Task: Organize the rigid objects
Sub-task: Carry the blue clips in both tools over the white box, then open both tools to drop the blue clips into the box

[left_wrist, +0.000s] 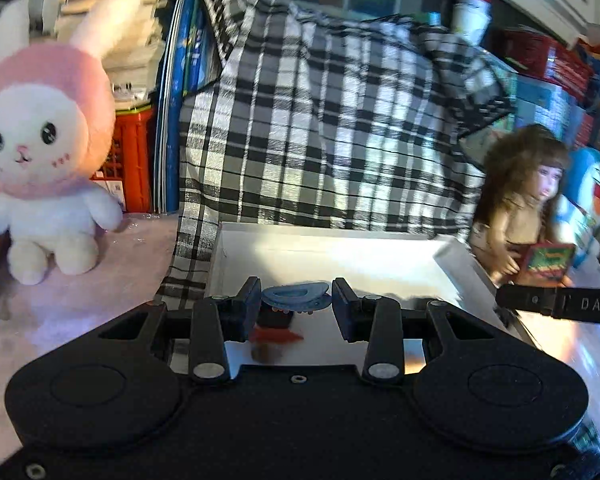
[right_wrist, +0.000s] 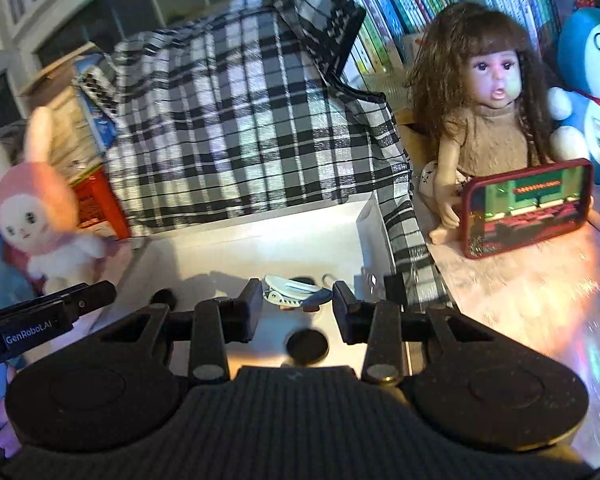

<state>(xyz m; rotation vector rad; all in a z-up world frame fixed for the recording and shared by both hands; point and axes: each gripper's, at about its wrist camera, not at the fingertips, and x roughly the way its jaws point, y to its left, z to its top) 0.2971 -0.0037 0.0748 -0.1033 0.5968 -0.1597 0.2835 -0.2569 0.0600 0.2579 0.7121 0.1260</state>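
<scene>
Left gripper (left_wrist: pixel 296 308) and right gripper (right_wrist: pixel 296 306), jaws apart and empty, hover over the white box (right_wrist: pixel 260 248). A hair clip (right_wrist: pixel 296 292), a black disc (right_wrist: pixel 307 346) and possibly an orange item (left_wrist: pixel 276 335) lie inside.

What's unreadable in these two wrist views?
- Left wrist: the white box front half, hidden by the left tongs.
- Left wrist: small red item, blurred.
- Right wrist: hair clip, partly behind the right tongs; grip unclear.
</scene>
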